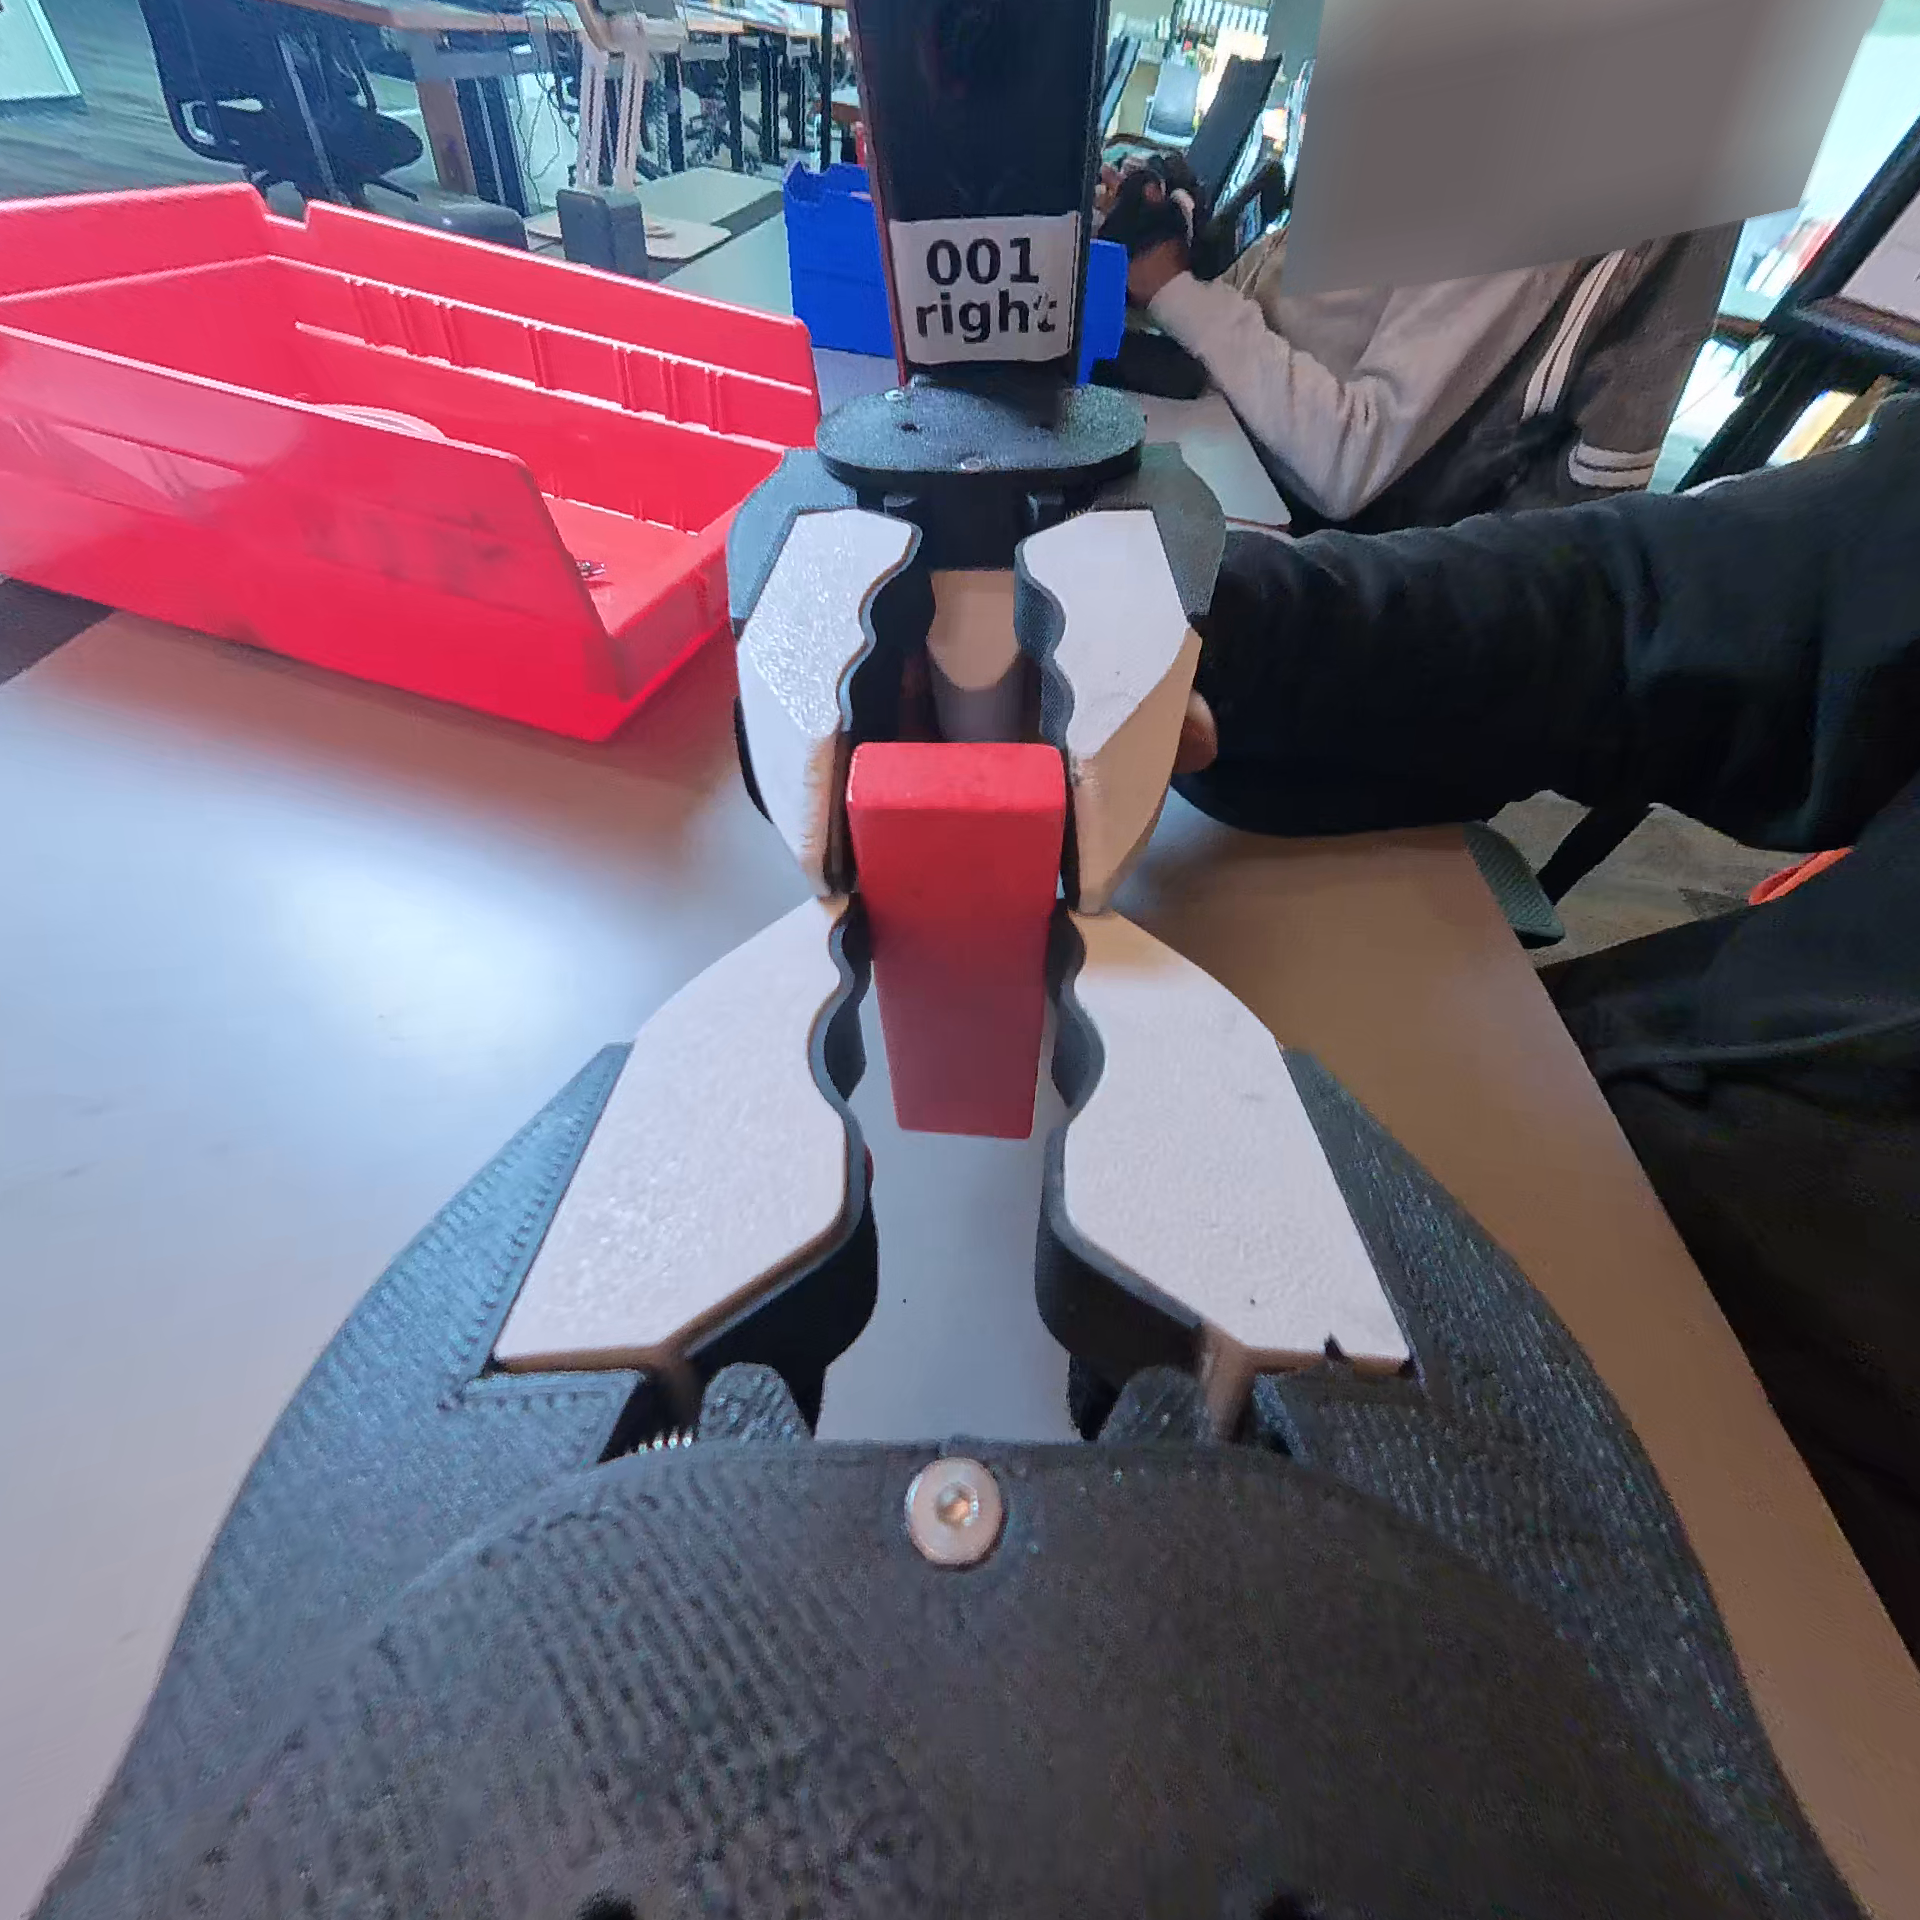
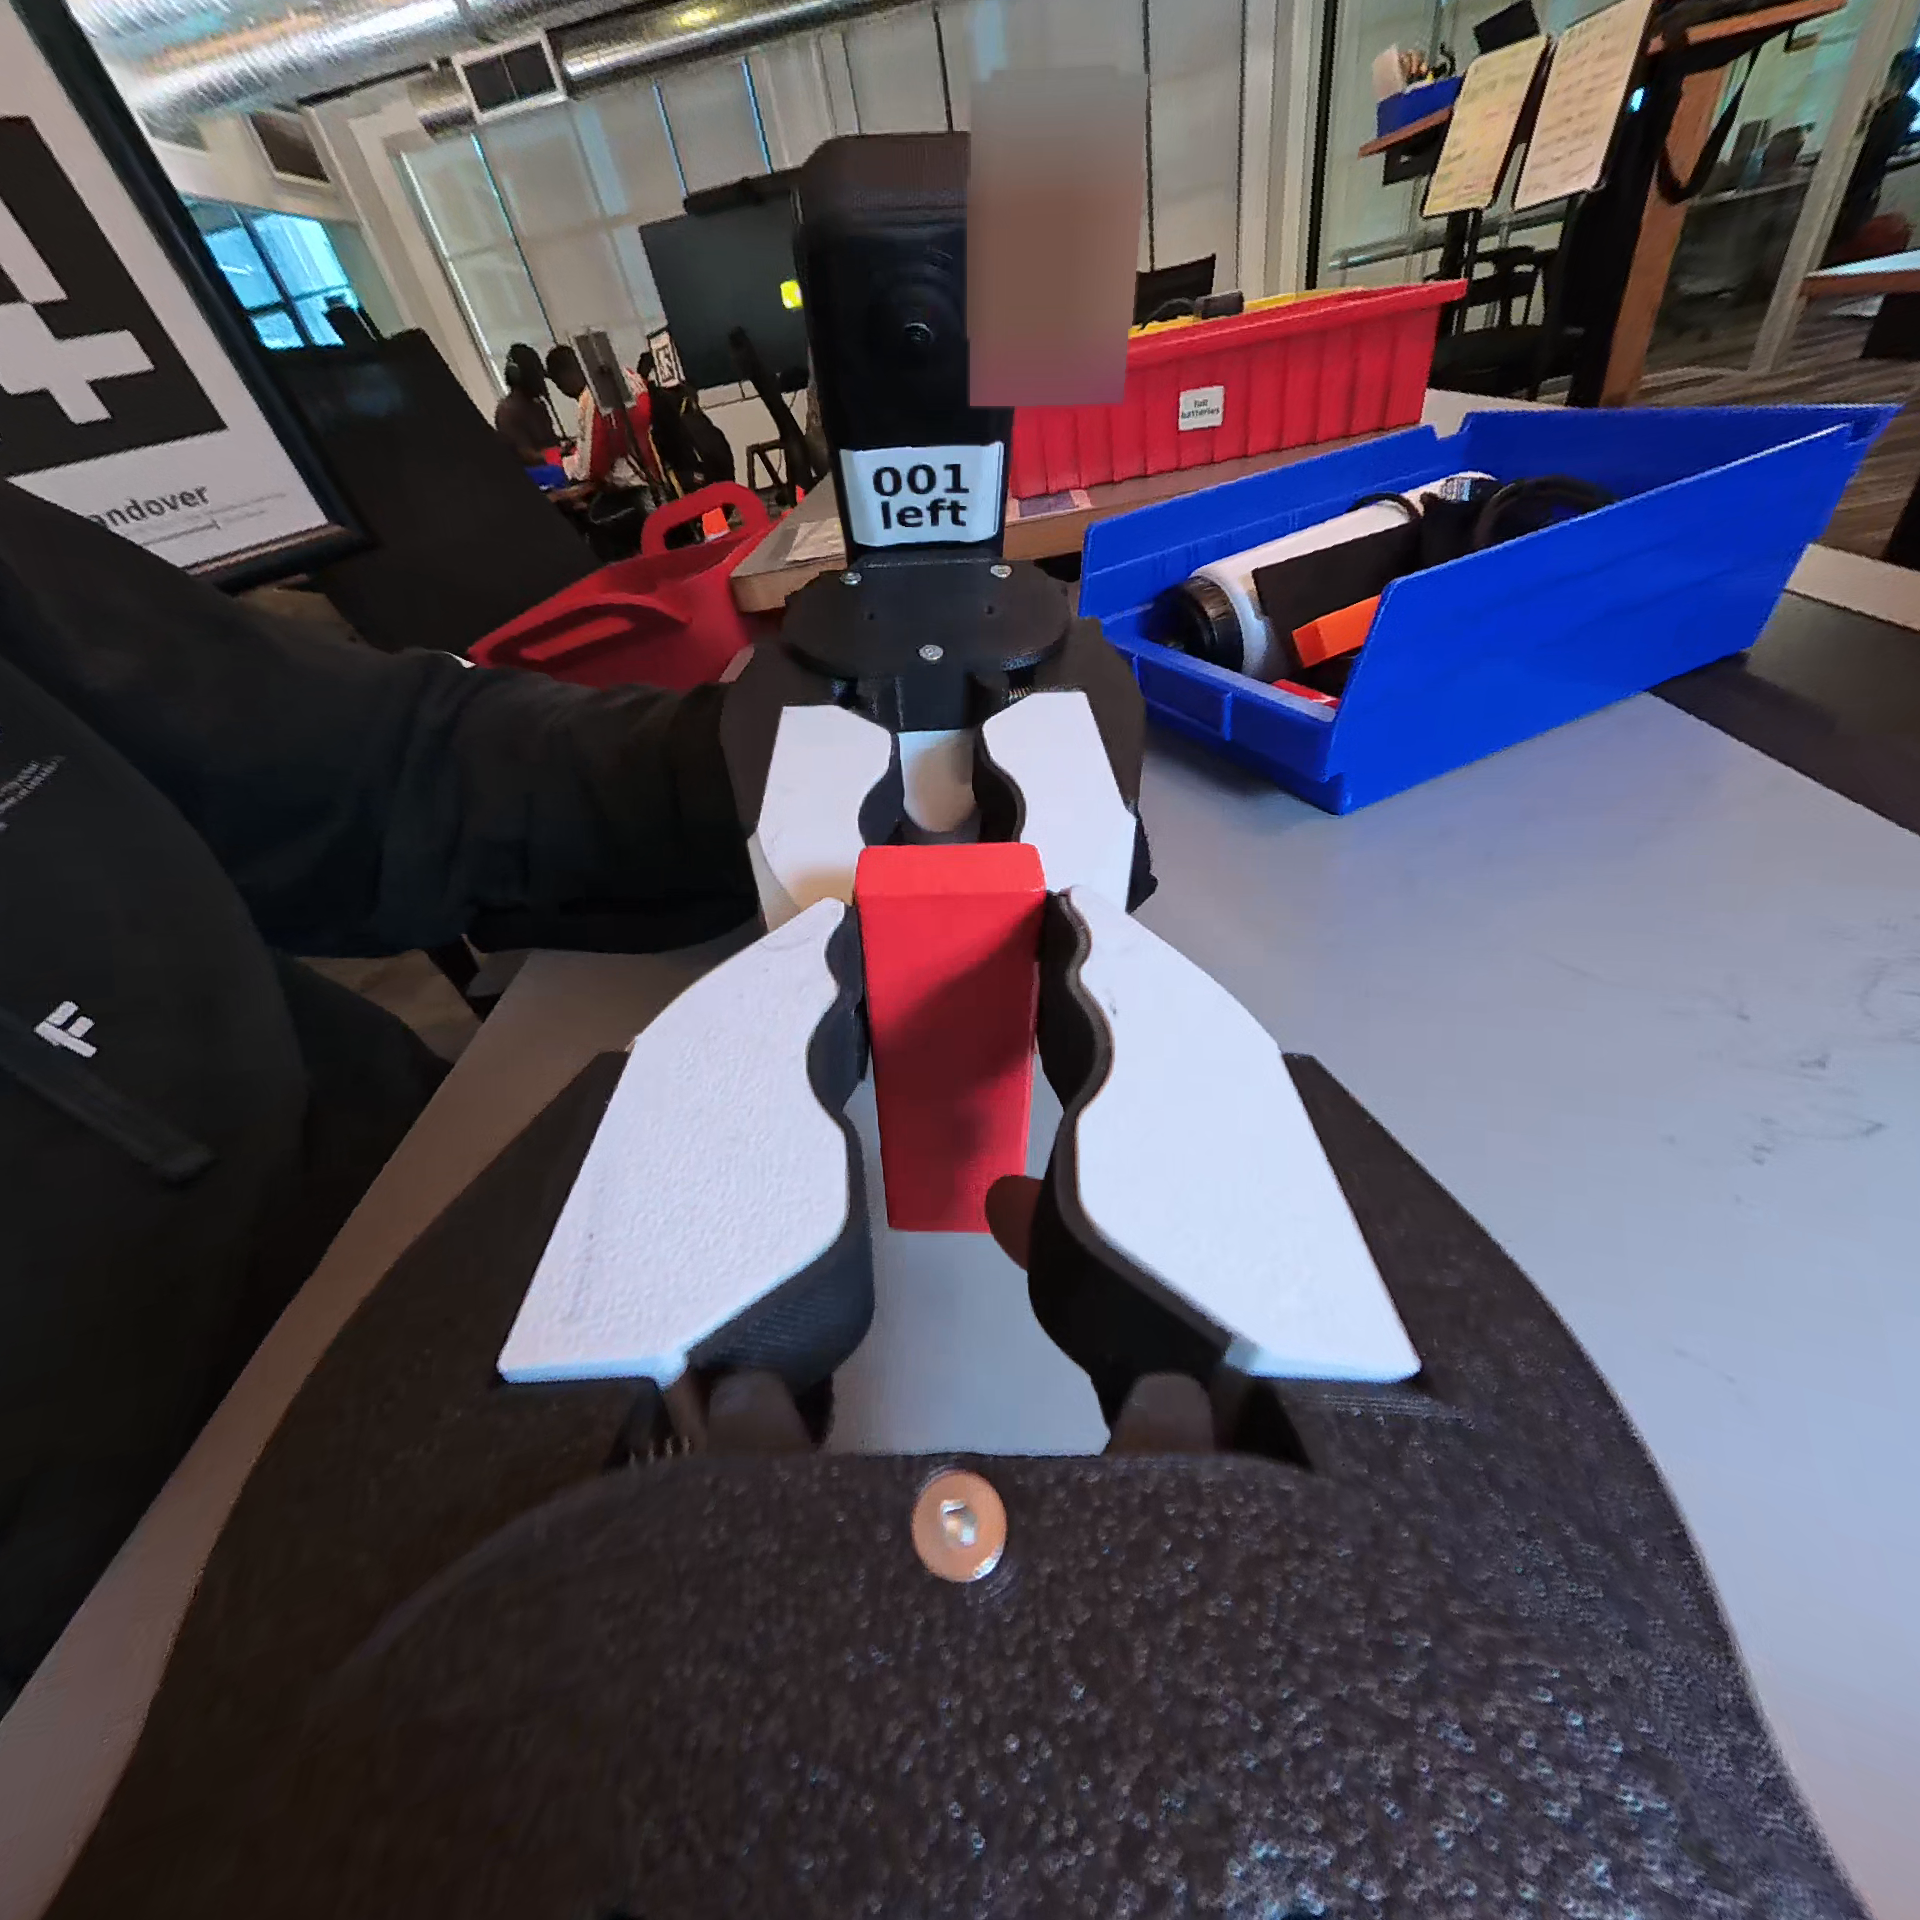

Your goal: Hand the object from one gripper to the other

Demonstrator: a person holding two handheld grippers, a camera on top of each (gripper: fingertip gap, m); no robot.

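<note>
A red rectangular block is held level above the grey table, between two grippers that face each other. My left gripper is shut on the block's near half. My right gripper meets it tip to tip, and its white fingers press the block's far end. In the right wrist view, my right gripper is shut on the block. Beyond it are the left gripper's fingers, whose tips are hidden.
A red bin lies on the table at the left of the left wrist view. A blue bin holds a white cylinder and other items. A black sleeve holds the right gripper. The table edge runs close by. A person sits behind. My two grippers' fingertips are within a few centimetres of each other.
</note>
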